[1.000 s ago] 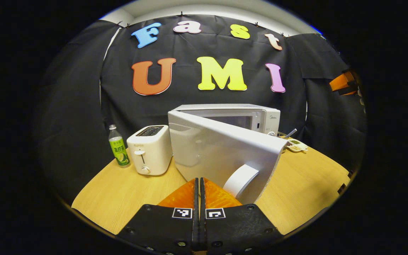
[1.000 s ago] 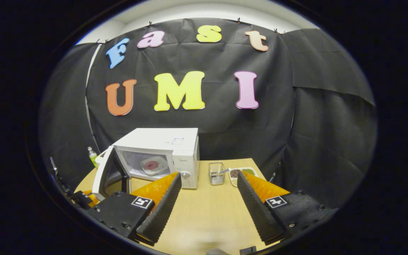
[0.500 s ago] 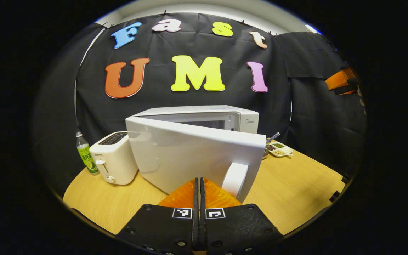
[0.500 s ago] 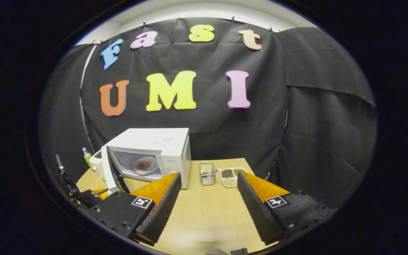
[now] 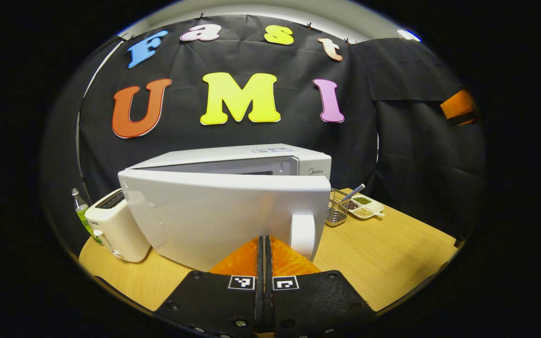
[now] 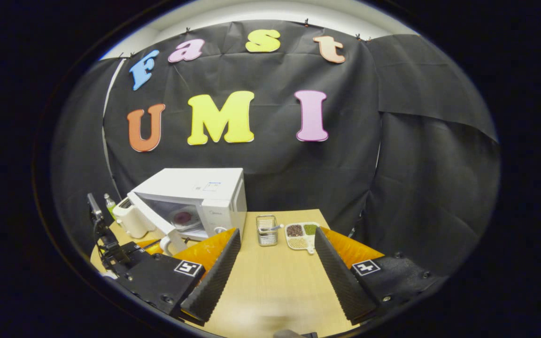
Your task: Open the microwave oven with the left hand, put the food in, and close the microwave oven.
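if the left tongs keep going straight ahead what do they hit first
Most likely the microwave door, just left of its handle. The left tongs are shut and point at its outer face; contact can't be judged.

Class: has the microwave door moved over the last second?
Yes. The door has swung toward the microwave, narrowing the opening; left tool shut behind it.

Even overhead light falls on both views, bright on the table point(image 6: 270, 281) and soft in its shadows. Strong fisheye bending curves the edges, and the nearest strip of table in the right gripper view is blurred. The white microwave oven point(image 5: 233, 206) shows mild sheen, no harsh glare.
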Demonstrator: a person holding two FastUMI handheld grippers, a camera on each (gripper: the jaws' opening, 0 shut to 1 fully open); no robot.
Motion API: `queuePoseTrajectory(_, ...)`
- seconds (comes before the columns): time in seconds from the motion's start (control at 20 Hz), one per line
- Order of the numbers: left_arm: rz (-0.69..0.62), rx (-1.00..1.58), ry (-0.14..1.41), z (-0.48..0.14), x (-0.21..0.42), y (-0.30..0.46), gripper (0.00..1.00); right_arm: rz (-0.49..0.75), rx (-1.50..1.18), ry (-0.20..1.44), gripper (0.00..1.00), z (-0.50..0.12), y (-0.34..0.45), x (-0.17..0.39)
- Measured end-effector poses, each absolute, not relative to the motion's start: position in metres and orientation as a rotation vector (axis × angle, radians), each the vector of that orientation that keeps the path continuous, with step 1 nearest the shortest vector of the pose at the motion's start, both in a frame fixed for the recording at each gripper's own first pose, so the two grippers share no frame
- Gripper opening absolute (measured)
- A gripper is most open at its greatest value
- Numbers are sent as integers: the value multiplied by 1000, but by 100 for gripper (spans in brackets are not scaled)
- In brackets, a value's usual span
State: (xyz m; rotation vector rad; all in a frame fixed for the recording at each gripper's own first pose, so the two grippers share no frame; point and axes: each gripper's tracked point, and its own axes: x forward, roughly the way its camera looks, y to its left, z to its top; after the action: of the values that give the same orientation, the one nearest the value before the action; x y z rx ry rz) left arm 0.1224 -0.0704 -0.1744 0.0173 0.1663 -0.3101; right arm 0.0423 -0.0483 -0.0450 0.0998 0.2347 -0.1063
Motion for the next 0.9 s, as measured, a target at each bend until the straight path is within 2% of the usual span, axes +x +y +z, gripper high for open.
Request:
queuePoseTrajectory(0.05,-312,28,167,-174,129,-74,0,-107,100,239,92,-47,-50,43)
queuePoseTrajectory(0.1,-313,37,170,-176,136,-78,11,-106,99,243,92,-48,-51,45)
queuePoseTrajectory(0.15,-313,43,170,-176,143,-81,0,-107,99,245,92,-49,-53,46)
queuePoseTrajectory(0.2,-315,48,165,-175,151,-85,0,-108,99,248,100,-50,-53,48)
queuePoseTrajectory(0.25,-315,52,165,-174,159,-88,0,-109,98,251,92,-51,-54,50)
queuePoseTrajectory(0.5,-315,60,154,-169,196,-102,0,-130,96,271,92,-62,-66,54)
queuePoseTrajectory(0.55,-314,63,151,-168,203,-105,0,-134,97,274,100,-63,-68,53)
queuePoseTrajectory(0.9,-287,43,180,-170,227,-110,0,-146,104,289,100,-68,-73,55)
